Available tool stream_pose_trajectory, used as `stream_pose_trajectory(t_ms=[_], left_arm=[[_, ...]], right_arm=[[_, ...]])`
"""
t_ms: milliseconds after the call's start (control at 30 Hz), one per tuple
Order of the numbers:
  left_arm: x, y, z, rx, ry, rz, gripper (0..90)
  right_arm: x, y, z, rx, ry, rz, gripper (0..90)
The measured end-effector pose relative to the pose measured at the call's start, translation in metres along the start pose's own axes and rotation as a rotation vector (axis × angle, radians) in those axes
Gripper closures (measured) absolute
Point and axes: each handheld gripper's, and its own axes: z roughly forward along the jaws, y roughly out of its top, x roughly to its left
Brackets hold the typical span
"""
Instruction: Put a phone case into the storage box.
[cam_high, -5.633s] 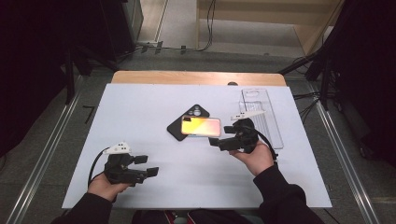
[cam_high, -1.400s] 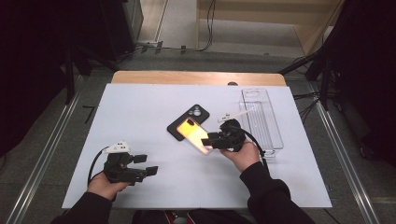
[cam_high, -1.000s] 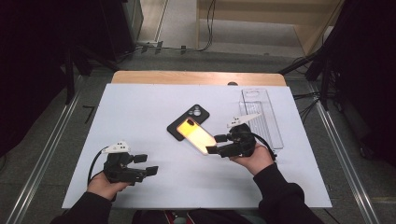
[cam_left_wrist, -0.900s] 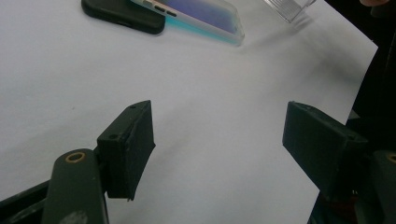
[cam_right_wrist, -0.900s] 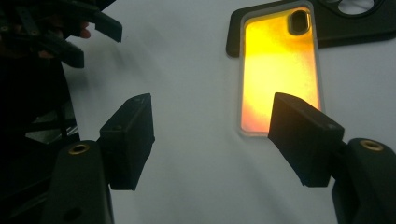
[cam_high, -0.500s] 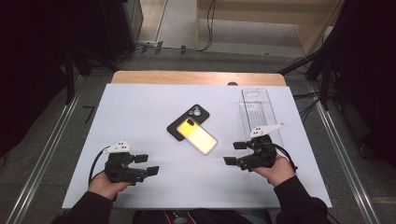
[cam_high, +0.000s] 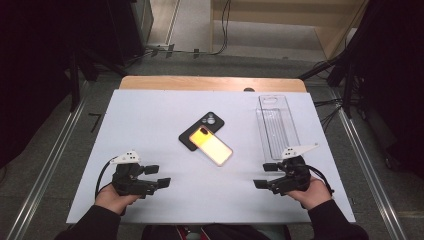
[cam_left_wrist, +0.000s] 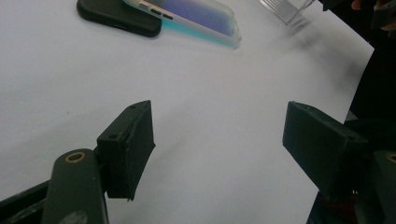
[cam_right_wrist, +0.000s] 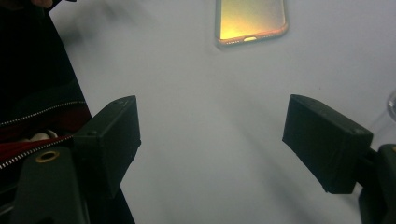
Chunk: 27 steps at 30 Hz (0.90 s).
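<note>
White-topped table (cam_high: 150, 125) with wooden far edge (cam_high: 210, 83), grey floor (cam_high: 190, 30), cables (cam_high: 222, 30), dark surroundings

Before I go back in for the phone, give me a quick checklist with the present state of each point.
1. Right tool open with nothing between the jaws: ok.
2. Left tool open with nothing between the jaws: ok.
3. Phone free of both tools, its far end resting on the black case: ok.
4. Bare table between the right tool and the phone: ok.
5. Clear tray apart from the phone and the case: ok.
6. Phone fully seated in the case: not ok, it lies askew across it.
</note>
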Motion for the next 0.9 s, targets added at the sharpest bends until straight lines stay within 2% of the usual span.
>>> stream_pose_trajectory(t_ms=[100,400,567,900], left_arm=[[0.0,0.0,0.0,-0.006,-0.004,-0.002,25.1],[-0.001,0.001,0.0,-0.009,-0.011,0.002,25.1],[-0.001,0.001,0.0,-0.01,-0.012,0.001,25.1],[-0.001,0.001,0.0,-0.01,-0.012,0.002,25.1]], right_arm=[[-0.004,-0.009,-0.009,-0.004,-0.01,0.001,17.4],[-0.007,-0.019,-0.013,0.009,-0.042,0.014,17.4],[-0.004,-0.014,-0.012,-0.003,-0.041,0.005,17.4],[0.007,0.01,-0.007,-0.057,-0.054,-0.005,16.4]])
